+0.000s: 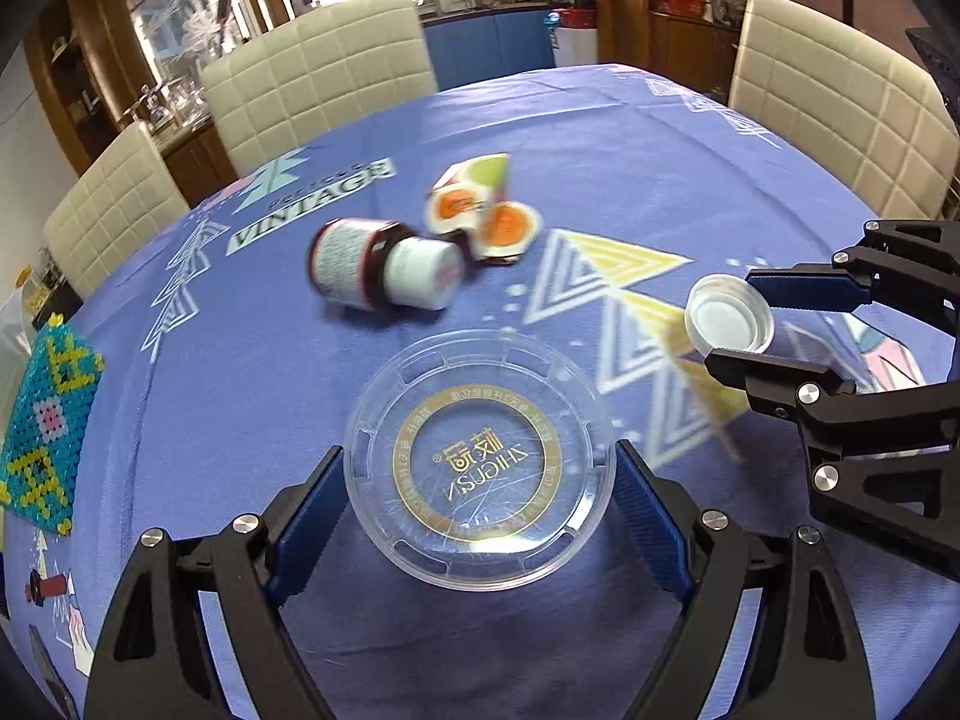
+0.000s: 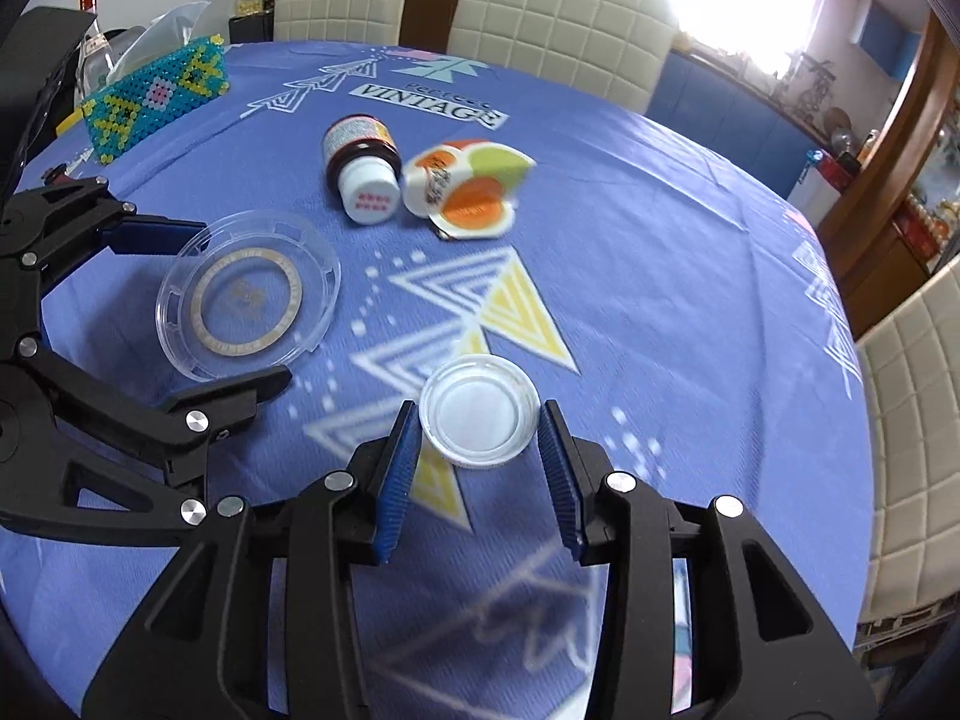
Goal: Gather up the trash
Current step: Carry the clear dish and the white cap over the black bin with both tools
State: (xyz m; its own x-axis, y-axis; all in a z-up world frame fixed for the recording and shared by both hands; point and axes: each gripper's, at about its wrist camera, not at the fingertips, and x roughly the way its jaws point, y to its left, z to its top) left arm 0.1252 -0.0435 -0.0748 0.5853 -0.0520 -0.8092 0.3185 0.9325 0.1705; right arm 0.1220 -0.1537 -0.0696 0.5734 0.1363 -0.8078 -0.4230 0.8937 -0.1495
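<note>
Left tongs (image 1: 480,474): spread wide around the clear lid (image 1: 480,456); blue pads seen at its two sides, contact not confirmed, so the lid is bracketed and not judged gripped.
Right tongs (image 2: 480,438): likewise spread, the white cap (image 2: 480,411) framed between the pads with narrow gaps showing on both sides.
Clear lid: lying flat on the worktop (image 1: 630,138), printed ring upward, near the front edge.
White cap: hollow side up, right of the clear lid, apart from it.
Reason for placement: each piece appears lined up for a pinch across its rim, one per hand, as collecting calls for.
Bottle (image 1: 384,267): tipped on its side beyond the lid, white cap on.
Crumpled wrapper (image 1: 480,210): orange and green, touching or just beside the bottle.
Beaded box (image 2: 156,99): at the far left edge, well apart.
Obstructions: none seen between either tongs and its piece; the shallow lid rim is judged hard to catch.
</note>
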